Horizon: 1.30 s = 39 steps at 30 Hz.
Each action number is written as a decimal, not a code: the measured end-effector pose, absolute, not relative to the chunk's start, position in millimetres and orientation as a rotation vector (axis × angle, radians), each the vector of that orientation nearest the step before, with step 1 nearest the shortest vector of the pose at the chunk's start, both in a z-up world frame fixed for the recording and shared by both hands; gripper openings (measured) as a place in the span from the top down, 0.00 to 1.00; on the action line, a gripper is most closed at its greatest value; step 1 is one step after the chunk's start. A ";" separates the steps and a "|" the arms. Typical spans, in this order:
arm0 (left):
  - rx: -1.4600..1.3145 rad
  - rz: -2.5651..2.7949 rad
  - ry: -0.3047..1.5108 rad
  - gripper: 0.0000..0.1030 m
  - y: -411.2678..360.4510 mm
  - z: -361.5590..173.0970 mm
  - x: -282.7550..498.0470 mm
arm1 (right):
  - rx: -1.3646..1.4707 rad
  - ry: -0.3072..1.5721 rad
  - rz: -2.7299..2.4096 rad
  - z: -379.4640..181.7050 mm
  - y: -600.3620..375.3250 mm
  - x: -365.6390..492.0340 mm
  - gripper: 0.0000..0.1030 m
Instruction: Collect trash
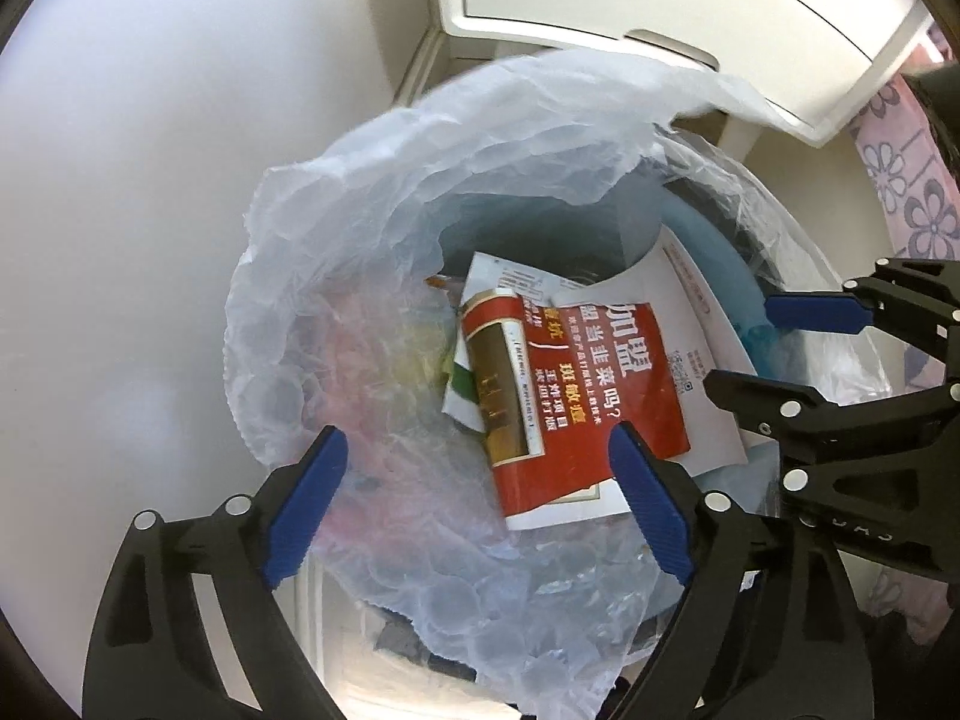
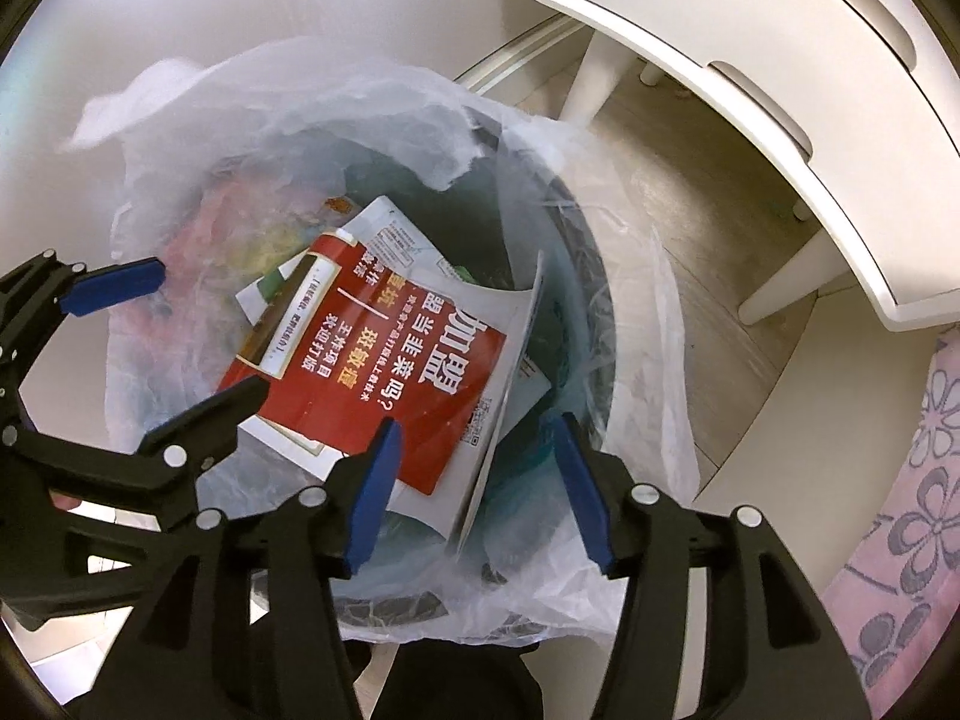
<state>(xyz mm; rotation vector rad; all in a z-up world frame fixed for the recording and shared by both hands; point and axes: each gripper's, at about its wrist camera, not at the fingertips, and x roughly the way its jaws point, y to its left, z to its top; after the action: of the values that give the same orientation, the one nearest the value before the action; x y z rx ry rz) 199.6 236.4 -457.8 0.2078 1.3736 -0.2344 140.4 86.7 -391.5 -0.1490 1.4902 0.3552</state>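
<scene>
Both hand-held grippers hang released over the trash bin [image 2: 591,324]: left hand-held gripper [image 1: 480,498], right hand-held gripper [image 2: 477,468], nothing between their pads. Inside the clear liner bag [image 1: 336,252] lies a red flyer [image 2: 384,384] printed with white Chinese characters, including "加盟". Beyond stands a white desk [image 2: 750,60].

Below my right gripper [image 2: 474,495] I see a pale wood-grain floor [image 2: 690,192]. Directly under it the bin [image 2: 591,276] stands on that floor, lined with a clear bag [image 2: 336,114] that spills over its rim. Beyond the gripper and to its right, a white desk [image 2: 780,78] rests on the floor on slim white legs. A baseboard [image 2: 522,54] runs along the floor's far edge beneath the desk. To the gripper's far right is a pink flowered cloth [image 2: 912,480].
</scene>
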 end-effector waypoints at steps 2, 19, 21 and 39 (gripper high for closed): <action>0.193 -0.230 1.376 0.14 239.5 -453.9 199.2 | -0.145 1.478 0.350 -386.5 87.7 139.0 0.43; 0.153 -0.187 1.359 0.06 254.5 -426.0 198.2 | -0.171 1.392 0.267 -349.6 79.9 132.7 0.08; 0.155 -0.186 1.355 0.06 253.3 -421.2 196.3 | -0.166 1.387 0.266 -345.6 78.0 130.6 0.08; 0.132 -0.189 1.283 0.06 241.1 -323.1 188.7 | -0.137 1.309 0.236 -256.2 58.3 121.4 0.08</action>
<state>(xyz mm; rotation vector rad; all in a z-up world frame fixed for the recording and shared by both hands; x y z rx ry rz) 188.7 241.1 -323.1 0.1316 1.2826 -0.1885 121.4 58.3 -256.2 -0.1374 1.3093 0.2358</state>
